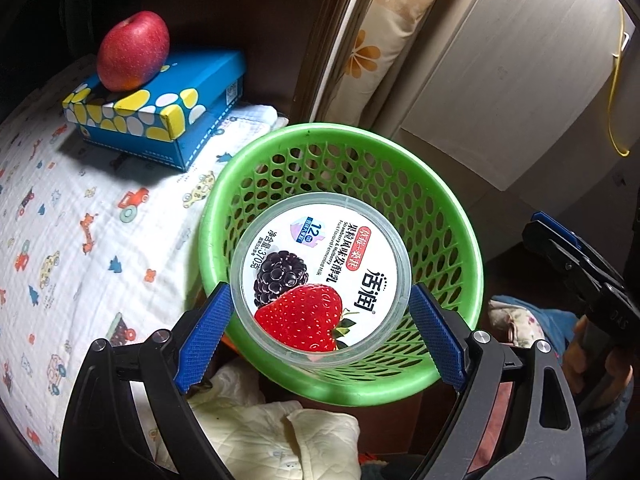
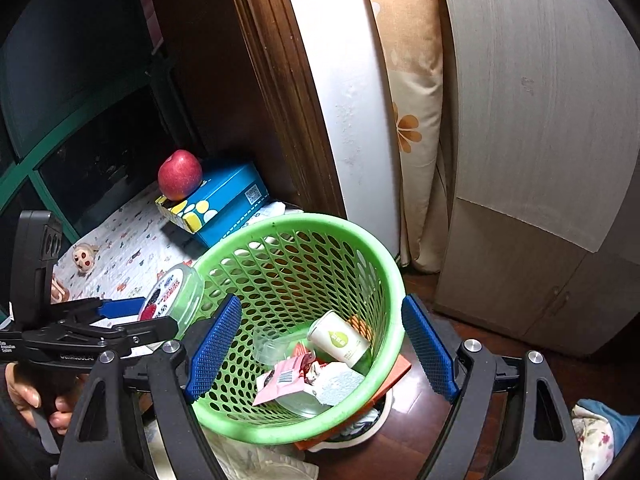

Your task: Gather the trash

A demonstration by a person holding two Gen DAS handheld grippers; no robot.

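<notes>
My left gripper (image 1: 320,300) is shut on a round yogurt tub (image 1: 320,280) with a strawberry and mulberry lid, held over the green mesh basket (image 1: 440,208). In the right wrist view the tub (image 2: 172,292) sits at the basket's left rim (image 2: 392,280), held by the left gripper (image 2: 136,312). My right gripper (image 2: 320,340) is open and empty, its fingers on either side of the basket's near edge. The basket holds a white cup (image 2: 340,340), a pink wrapper (image 2: 280,384), a clear cup and paper.
A red apple (image 1: 132,50) sits on a blue patterned box (image 1: 160,104) on a cartoon-print cloth (image 1: 60,220). A small toy (image 2: 84,258) lies on the cloth. A door frame, a flowered cushion (image 2: 412,128) and a cabinet (image 2: 540,160) stand behind the basket.
</notes>
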